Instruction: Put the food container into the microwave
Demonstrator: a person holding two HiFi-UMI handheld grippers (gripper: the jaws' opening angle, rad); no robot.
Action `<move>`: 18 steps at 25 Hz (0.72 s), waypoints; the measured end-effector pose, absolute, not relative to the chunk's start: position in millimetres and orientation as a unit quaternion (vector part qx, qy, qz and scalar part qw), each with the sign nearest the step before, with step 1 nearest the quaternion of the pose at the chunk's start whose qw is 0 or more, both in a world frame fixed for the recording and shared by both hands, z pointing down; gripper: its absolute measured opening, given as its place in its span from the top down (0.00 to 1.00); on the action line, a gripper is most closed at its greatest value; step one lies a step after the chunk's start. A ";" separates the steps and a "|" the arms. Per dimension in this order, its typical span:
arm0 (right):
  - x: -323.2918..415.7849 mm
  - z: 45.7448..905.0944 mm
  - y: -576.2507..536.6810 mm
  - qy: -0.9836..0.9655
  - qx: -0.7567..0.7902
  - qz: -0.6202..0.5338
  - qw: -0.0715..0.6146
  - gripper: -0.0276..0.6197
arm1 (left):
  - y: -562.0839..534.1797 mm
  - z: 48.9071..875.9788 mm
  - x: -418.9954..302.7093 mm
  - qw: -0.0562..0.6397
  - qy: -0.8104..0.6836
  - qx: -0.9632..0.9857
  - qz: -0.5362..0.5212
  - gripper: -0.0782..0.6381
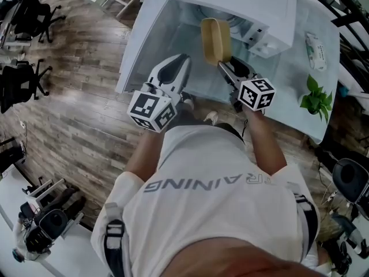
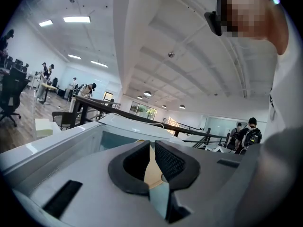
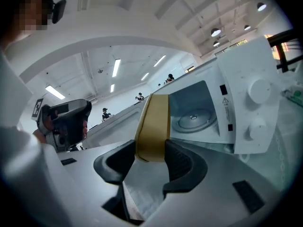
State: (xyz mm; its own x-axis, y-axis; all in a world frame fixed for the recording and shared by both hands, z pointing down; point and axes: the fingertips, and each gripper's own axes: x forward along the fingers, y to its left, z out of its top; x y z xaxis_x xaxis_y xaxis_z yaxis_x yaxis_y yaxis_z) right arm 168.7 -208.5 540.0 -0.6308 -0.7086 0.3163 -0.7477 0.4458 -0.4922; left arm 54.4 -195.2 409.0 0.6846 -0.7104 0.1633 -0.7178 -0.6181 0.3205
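Progress report: the flat tan plastic food container is off the table and up in the air, pinched on its narrow edge by the right gripper, whose black pads press both faces of its lower end. The right gripper view backs that up, with the container standing tall between the two jaws of the right gripper. The white microwave sits at the table's far edge with its door swung open, and its glass turntable shows bare just past the container. So pickup is done and the door is done, by my reading. The container is short of the opening and not yet inside. What's left is to carry it through the mouth, lay it on the turntable and let go. The left gripper hangs by the table's near left edge, jaws drawn all but together with nothing between them.
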 end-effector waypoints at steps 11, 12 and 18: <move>159.8 570.6 -269.1 -0.821 0.445 0.357 0.003 0.64 | -219.3 413.4 56.9 0.195 -0.383 0.903 0.019 0.81; 160.9 571.1 -275.6 -0.817 0.449 0.362 -0.006 0.64 | -221.2 413.0 58.0 0.195 -0.381 0.904 0.019 0.81; 168.5 573.1 -312.6 -0.792 0.485 0.367 -0.049 0.64 | -229.9 415.1 62.5 0.194 -0.371 0.908 0.023 0.81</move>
